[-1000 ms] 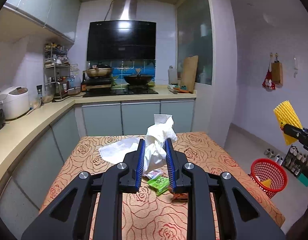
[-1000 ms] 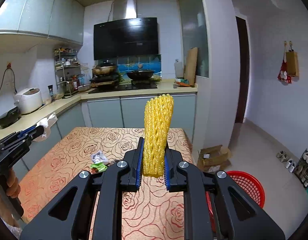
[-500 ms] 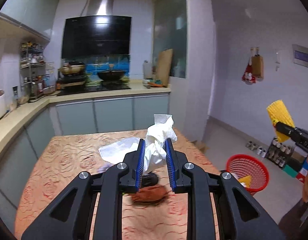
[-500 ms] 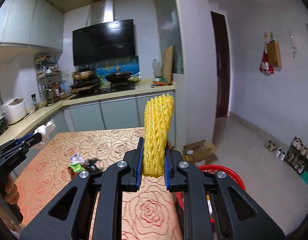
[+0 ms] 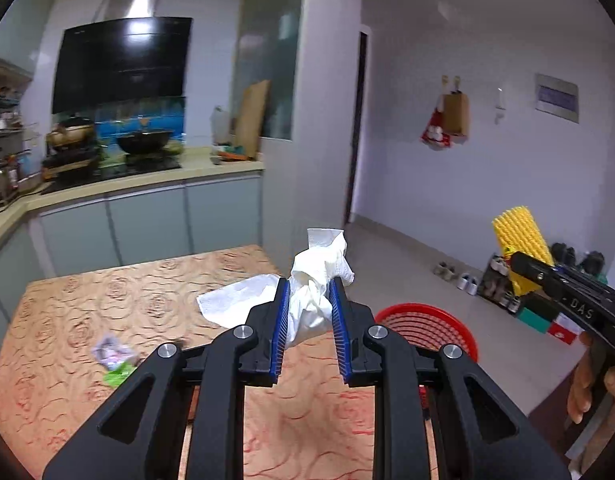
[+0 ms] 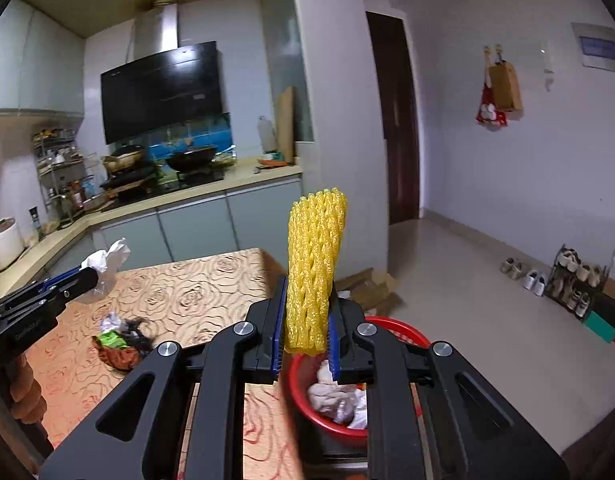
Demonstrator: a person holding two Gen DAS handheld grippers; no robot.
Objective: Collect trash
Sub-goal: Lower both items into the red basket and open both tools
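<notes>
Left claw (image 5: 307, 312) clamped on crumpled white paper tissue (image 5: 315, 292), just left of round red plastic basket (image 5: 427, 322). Right claw (image 6: 305, 334) pinching upright yellow foam net sleeve (image 6: 313, 272) above that basket's rim. Wrapper scraps (image 6: 119, 340) left of basket on rose-patterned counter (image 6: 195, 300).

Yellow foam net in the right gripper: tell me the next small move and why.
Probably carry the right gripper slightly forward and down over the red basket, then open the fingers. The yellow foam net is clamped upright and already sits above the basket's near rim, where white paper trash lies. The left gripper holds a tissue to follow.
</notes>
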